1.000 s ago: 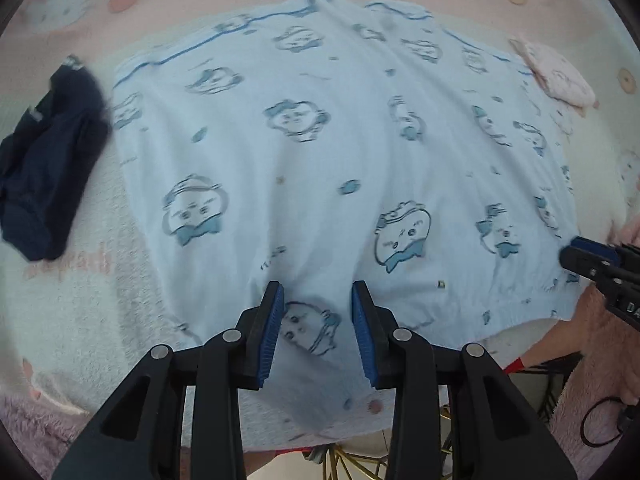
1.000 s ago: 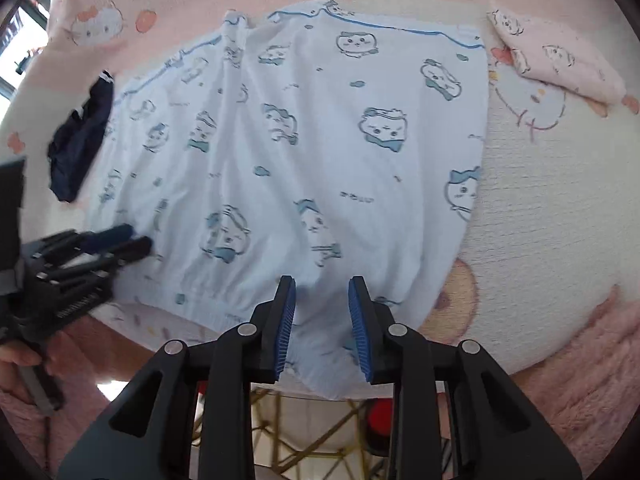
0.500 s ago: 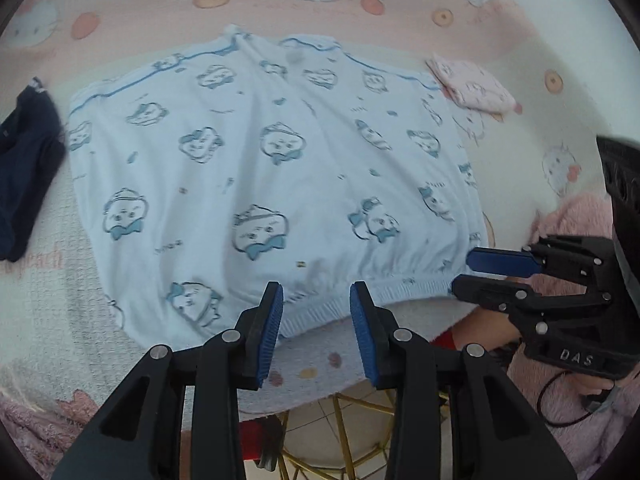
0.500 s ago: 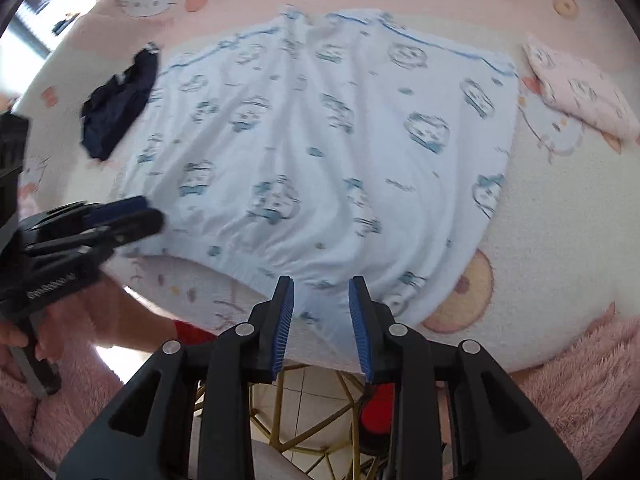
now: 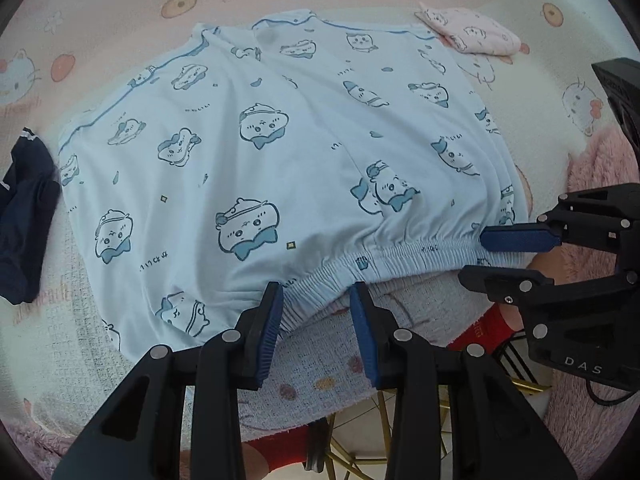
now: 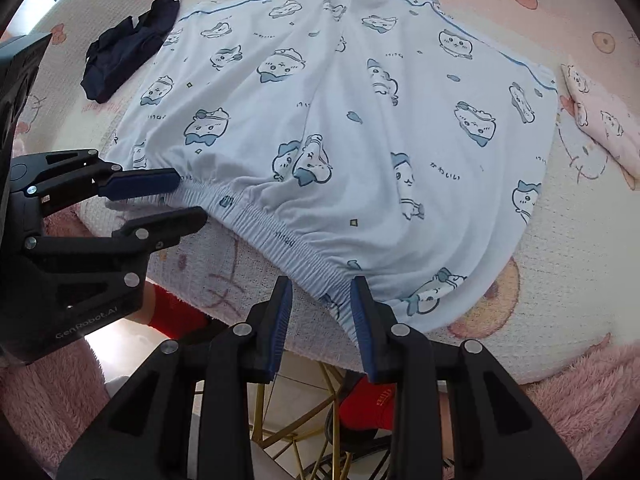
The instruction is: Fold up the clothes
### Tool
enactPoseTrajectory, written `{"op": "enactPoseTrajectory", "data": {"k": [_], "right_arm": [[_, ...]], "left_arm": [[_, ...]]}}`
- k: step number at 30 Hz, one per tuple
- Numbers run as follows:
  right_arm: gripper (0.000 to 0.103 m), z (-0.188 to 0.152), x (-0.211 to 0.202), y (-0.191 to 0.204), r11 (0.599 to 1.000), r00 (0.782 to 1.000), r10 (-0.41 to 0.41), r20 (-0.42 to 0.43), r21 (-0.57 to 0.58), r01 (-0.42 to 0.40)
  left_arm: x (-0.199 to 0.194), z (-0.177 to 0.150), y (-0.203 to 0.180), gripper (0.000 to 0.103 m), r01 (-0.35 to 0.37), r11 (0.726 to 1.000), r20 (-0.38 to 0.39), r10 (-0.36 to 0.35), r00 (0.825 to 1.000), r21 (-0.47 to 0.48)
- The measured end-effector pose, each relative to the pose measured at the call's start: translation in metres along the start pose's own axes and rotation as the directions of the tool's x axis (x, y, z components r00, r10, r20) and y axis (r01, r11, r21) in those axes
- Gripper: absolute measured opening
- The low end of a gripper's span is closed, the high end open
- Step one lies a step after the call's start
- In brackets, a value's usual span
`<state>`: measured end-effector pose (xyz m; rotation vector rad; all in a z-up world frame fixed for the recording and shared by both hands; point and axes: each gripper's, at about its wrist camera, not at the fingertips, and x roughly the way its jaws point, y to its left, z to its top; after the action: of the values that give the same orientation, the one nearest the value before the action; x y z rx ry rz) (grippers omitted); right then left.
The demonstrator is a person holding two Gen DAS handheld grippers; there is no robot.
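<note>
Light blue shorts (image 5: 280, 168) with a cartoon print lie spread flat on the pink cartoon-cat blanket (image 5: 120, 12). Their elastic waistband (image 5: 404, 252) runs along the near table edge. My left gripper (image 5: 317, 300) hovers open at the waistband's left part, and the gathered hem shows in the gap between its blue pads. My right gripper (image 6: 322, 292) is open too, over the waistband's right end (image 6: 316, 268). Each gripper shows in the other's view: the right gripper (image 5: 476, 258) at the right, the left gripper (image 6: 188, 198) at the left. Neither pair of pads presses the cloth.
A dark navy garment (image 6: 128, 48) lies bunched left of the shorts. A folded pink garment (image 6: 600, 120) sits at the far right. A fluffy pink cover (image 5: 592, 168) lies on the right. Under the table edge are gold legs (image 6: 296, 428) and a person's red socks (image 6: 176, 312).
Both grippers have drawn back from over the cloth to the waistband at the near table edge and rolled; each now shows large in the other's view. The shorts lie as before.
</note>
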<state>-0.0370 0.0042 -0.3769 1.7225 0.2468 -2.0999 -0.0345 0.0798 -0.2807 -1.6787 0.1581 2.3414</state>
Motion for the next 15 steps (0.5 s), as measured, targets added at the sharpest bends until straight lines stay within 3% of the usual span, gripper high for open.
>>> {"op": "enactPoseTrajectory", "data": {"k": [7, 9, 11, 13, 15], "right_arm": [[0.030, -0.001, -0.010, 0.011, 0.998, 0.998, 0.046, 0.046, -0.055, -0.043], [0.030, 0.000, -0.008, 0.004, 1.000, 0.999, 0.011, 0.039, -0.027, -0.010], [0.030, 0.002, -0.006, -0.007, 1.000, 0.999, -0.027, 0.029, 0.015, 0.027], [0.030, 0.002, -0.010, -0.016, 0.998, 0.998, -0.040, 0.039, 0.041, 0.039], [0.030, 0.002, -0.014, -0.023, 0.998, 0.999, -0.008, 0.042, 0.060, 0.006]], "left_arm": [[-0.007, 0.008, 0.012, 0.037, 0.044, 0.998, 0.018, -0.043, 0.999, -0.034], [0.000, 0.003, 0.017, 0.037, 0.100, 0.993, -0.039, -0.102, 0.994, -0.057], [-0.009, -0.005, 0.030, 0.037, 0.173, 0.979, -0.017, -0.176, 0.984, -0.111], [-0.019, -0.006, 0.043, 0.038, 0.269, 0.947, 0.031, -0.268, 0.963, -0.177], [-0.018, -0.006, 0.050, 0.038, 0.224, 0.955, 0.026, -0.223, 0.974, -0.193]]}}
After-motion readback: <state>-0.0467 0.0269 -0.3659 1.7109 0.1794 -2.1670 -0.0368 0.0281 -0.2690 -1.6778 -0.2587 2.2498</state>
